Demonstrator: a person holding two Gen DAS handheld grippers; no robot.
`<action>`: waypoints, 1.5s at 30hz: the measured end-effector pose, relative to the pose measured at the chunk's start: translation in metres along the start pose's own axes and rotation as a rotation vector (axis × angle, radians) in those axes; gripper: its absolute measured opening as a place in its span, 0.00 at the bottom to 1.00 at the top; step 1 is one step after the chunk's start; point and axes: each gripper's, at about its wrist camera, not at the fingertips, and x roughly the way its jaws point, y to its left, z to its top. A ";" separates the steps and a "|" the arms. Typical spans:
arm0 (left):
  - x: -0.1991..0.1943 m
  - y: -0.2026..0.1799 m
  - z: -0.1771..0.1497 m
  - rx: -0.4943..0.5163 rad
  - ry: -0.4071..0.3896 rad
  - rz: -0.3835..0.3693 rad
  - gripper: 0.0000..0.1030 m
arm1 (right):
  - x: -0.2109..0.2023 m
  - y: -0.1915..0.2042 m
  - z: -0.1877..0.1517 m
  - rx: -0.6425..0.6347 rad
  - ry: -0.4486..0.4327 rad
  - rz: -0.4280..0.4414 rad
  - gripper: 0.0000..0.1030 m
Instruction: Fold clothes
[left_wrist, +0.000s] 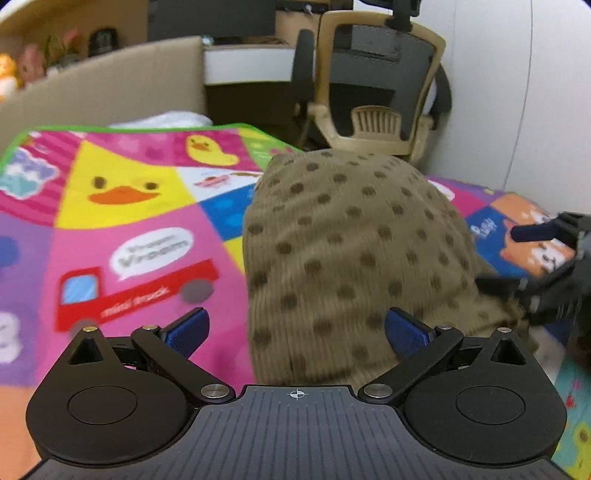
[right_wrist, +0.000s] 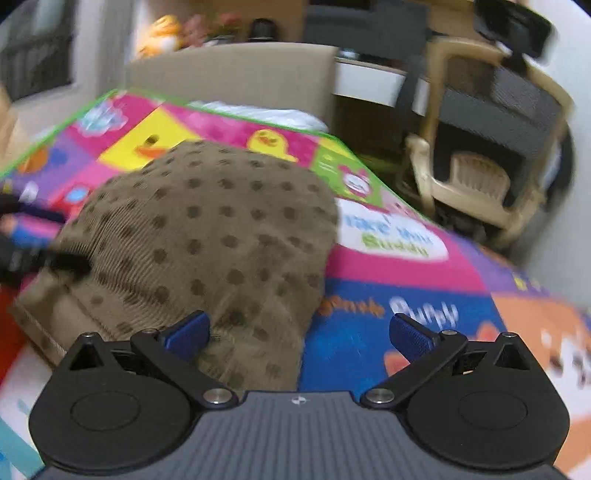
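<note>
A brown ribbed garment with dark dots (left_wrist: 351, 258) lies in a folded heap on a colourful play mat (left_wrist: 129, 221). My left gripper (left_wrist: 297, 328) is open at the garment's near left edge, with one blue pad over the mat and the other over the cloth. My right gripper (right_wrist: 299, 332) is also open; its left pad is over the garment (right_wrist: 221, 240) and its right pad over the mat (right_wrist: 406, 295). Each gripper shows in the other's view, the right gripper (left_wrist: 517, 258) at the cloth's right side and the left gripper (right_wrist: 48, 236), blurred, at its left side. Neither holds anything.
A beige and black office chair (left_wrist: 376, 85) stands beyond the mat's far edge. A cardboard panel (left_wrist: 110, 88) rises behind the mat, with a white cloth (left_wrist: 166, 120) at its foot and stuffed toys (left_wrist: 14, 70) on a shelf. A white wall is on the right.
</note>
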 end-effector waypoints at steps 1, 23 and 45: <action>-0.012 -0.002 -0.005 -0.003 -0.031 -0.016 1.00 | -0.009 -0.003 -0.001 0.027 -0.012 -0.004 1.00; -0.095 -0.074 -0.082 0.051 -0.164 0.042 1.00 | -0.069 0.000 -0.072 0.021 0.049 0.007 1.00; -0.087 -0.065 -0.080 0.009 -0.122 0.025 1.00 | -0.068 -0.004 -0.075 0.051 0.055 0.028 1.00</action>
